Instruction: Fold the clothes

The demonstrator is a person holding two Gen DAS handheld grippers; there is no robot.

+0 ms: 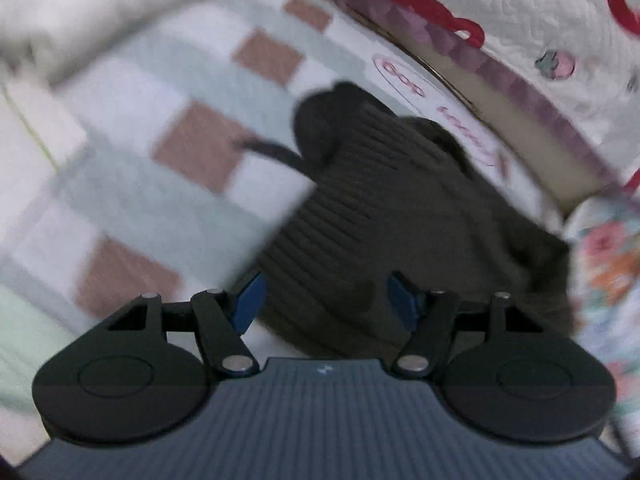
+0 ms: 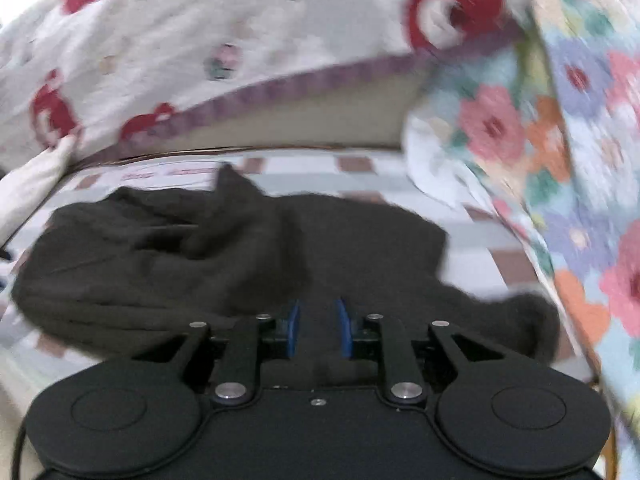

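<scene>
A dark brown ribbed knit garment lies crumpled on a checked bed sheet. My left gripper is open, its blue pads wide apart on either side of the garment's near ribbed edge. In the right wrist view the same garment spreads across the sheet. My right gripper has its blue pads close together with a fold of the dark fabric between them. The view is motion-blurred.
A white quilt with red shapes rises behind the bed, with a purple trim. A floral blanket hangs at the right. A white pillow or cloth lies at the upper left.
</scene>
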